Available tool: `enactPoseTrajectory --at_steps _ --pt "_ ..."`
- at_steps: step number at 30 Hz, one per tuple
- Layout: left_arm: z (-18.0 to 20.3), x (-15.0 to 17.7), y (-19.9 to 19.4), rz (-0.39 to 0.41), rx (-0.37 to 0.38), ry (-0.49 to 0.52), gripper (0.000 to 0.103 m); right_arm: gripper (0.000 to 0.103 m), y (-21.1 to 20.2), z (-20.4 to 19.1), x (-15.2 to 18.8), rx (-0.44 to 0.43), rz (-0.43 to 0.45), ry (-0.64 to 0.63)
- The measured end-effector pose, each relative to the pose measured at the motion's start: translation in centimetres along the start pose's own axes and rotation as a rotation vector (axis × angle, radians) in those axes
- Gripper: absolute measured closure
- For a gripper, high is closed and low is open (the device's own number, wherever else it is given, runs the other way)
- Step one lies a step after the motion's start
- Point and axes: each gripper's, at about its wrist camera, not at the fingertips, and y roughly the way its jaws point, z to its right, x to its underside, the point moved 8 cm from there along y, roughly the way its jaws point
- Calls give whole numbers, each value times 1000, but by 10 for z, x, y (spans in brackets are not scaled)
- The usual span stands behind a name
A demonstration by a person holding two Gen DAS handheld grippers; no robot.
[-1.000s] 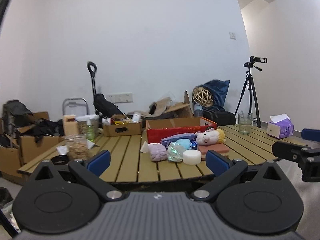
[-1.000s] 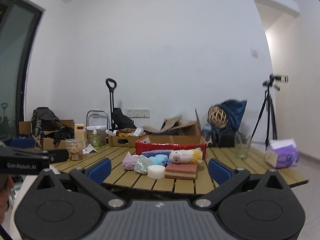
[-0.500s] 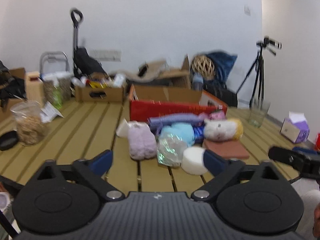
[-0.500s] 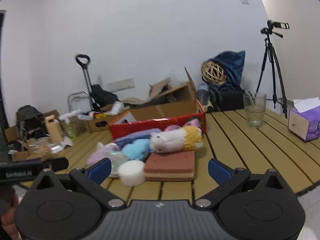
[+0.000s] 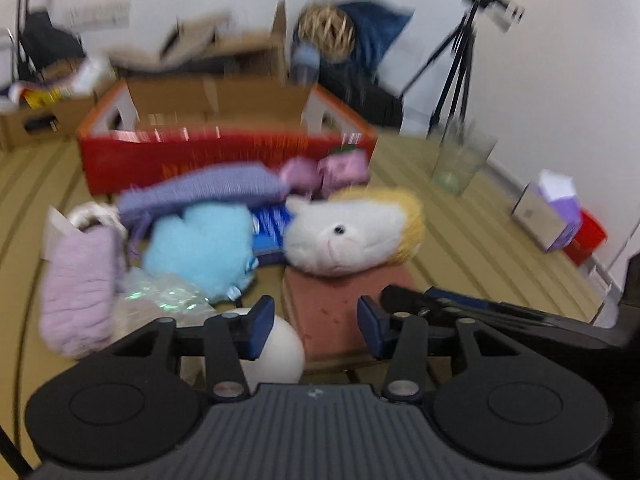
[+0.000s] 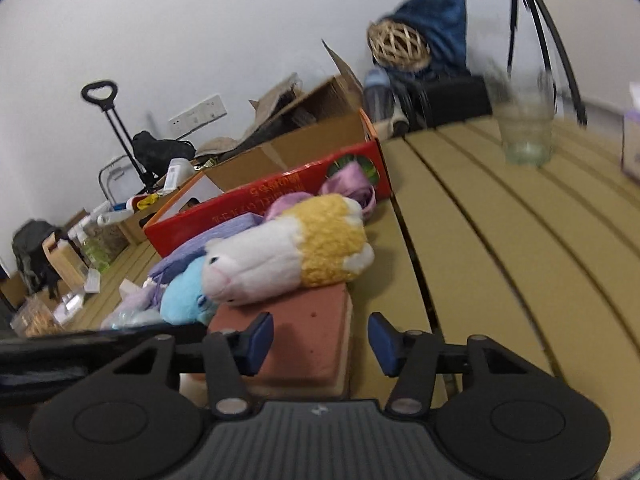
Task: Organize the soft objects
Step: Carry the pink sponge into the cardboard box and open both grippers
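A pile of soft things lies on the slatted table in front of a red box (image 5: 224,152) (image 6: 280,196). A white-and-yellow plush (image 5: 352,232) (image 6: 288,252) rests on a pink-brown sponge block (image 5: 340,308) (image 6: 308,340). Beside them are a light blue plush (image 5: 200,244) (image 6: 184,296), a lilac fuzzy piece (image 5: 80,284), a purple knit cloth (image 5: 208,192) and a white round sponge (image 5: 280,344). My left gripper (image 5: 316,330) hovers over the block's near edge, its jaws closing, pads pressing nothing. My right gripper (image 6: 320,344) hangs over the block's right end, jaws closing and free of it.
A drinking glass (image 5: 460,164) (image 6: 526,136) stands at the back right of the table (image 6: 500,240). A tissue box (image 5: 552,216) sits at the right edge. A tripod (image 5: 460,60) and cardboard boxes stand behind. Jars and small boxes crowd the far left (image 6: 80,248).
Both grippers have come in close to the pile and tipped downward. Their jaws have narrowed from wide apart to about half.
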Motion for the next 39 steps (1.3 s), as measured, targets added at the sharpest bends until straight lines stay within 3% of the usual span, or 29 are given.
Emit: enactPoseTrajectory --at_steps 2,5,9,15,23,32,39 --pt "0 -4 12 -31 15 -4 56 55 6 7 -1 -37 -11 38" --pt "3 -8 23 -80 49 -37 63 67 11 14 -2 -104 -32 112" --pt "20 -12 20 -86 77 -46 64 68 -1 20 -8 -65 -14 94" --pt "60 -15 11 -68 154 -63 64 68 -46 40 -21 -14 41 95" --pt "71 -42 -18 48 145 -69 65 69 -71 31 -55 -38 115 39" --pt "23 -143 13 126 81 -99 65 70 4 -3 -149 -115 120 11" --pt "-42 -233 97 90 48 -203 66 71 129 -12 -236 -112 15 21"
